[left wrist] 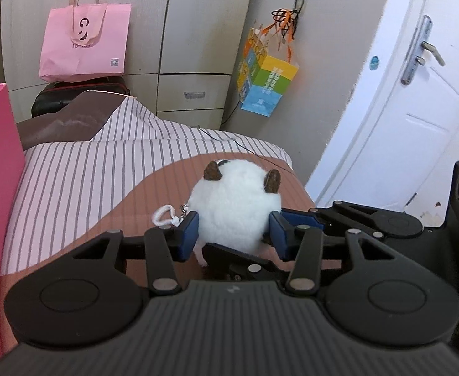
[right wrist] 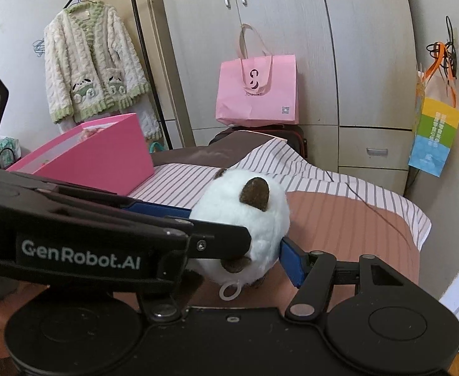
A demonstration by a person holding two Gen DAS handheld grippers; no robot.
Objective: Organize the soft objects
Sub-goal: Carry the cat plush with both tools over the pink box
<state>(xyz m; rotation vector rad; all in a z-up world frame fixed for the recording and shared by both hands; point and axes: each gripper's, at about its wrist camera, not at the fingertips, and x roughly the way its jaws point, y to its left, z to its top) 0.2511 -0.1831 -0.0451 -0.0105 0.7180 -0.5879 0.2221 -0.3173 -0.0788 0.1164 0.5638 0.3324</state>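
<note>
Jaws of both grippers [left wrist: 234, 233] [right wrist: 238, 244] squeeze plush toy [left wrist: 234, 200].

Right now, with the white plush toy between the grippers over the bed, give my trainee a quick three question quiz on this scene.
1. True or false: the left gripper is shut on the white plush toy.
2. The pink tote bag stands in front of: A) the white door, B) the wardrobe, C) the hanging cardigan.
3. Fill in: the bedsheet under the toy is ______ patterned at its far end.

Key: 1 true; 2 B; 3 striped.
</note>
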